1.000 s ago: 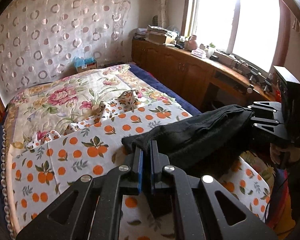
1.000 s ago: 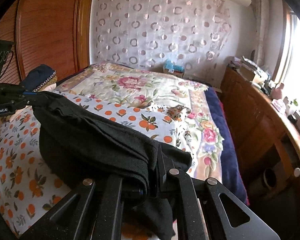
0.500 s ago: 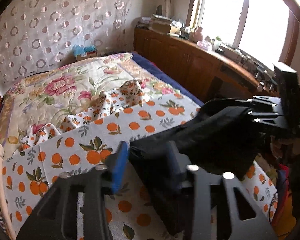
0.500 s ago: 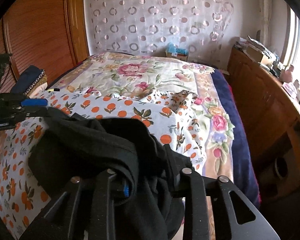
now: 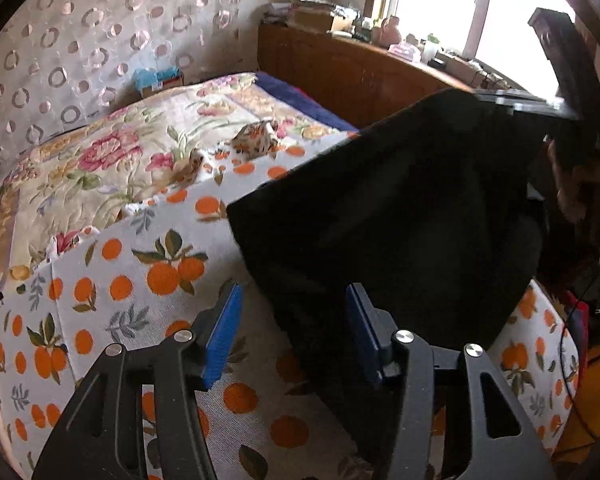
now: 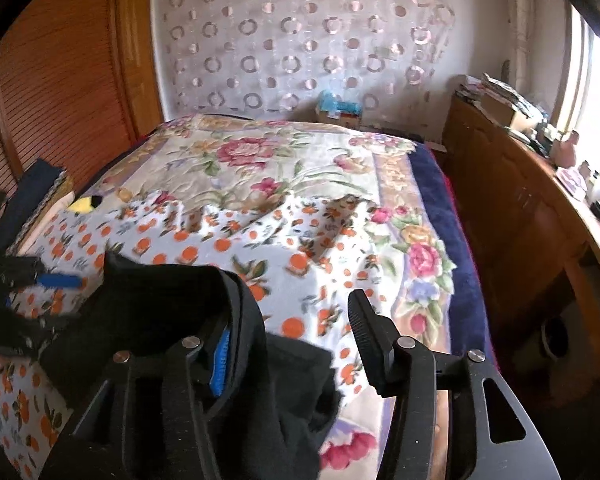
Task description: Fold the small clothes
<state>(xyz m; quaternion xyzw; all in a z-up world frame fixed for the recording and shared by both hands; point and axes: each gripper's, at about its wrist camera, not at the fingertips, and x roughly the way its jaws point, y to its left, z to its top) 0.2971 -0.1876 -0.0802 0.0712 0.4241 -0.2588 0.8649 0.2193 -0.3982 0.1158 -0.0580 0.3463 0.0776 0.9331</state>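
A black garment (image 5: 388, 220) lies bunched over the orange-print sheet (image 5: 140, 280) on the bed. My left gripper (image 5: 294, 332) is open, its blue pads apart, with the garment's near edge between and over the right finger. In the right wrist view the same garment (image 6: 160, 312) drapes over my right gripper's left finger (image 6: 220, 356); my right gripper (image 6: 292, 332) is open wide and grips nothing. The other gripper shows at the far left (image 6: 16, 280) of that view.
A floral quilt (image 6: 260, 160) covers the far half of the bed. A wooden cabinet (image 6: 520, 220) with clutter runs along the right under the window. A dark folded item (image 6: 36, 188) lies at the bed's left edge. A wooden wardrobe (image 6: 60, 80) stands left.
Both grippers have opened and let go of the black garment, which was held stretched between them one second ago. It has slumped onto the sheet and over the fingers.
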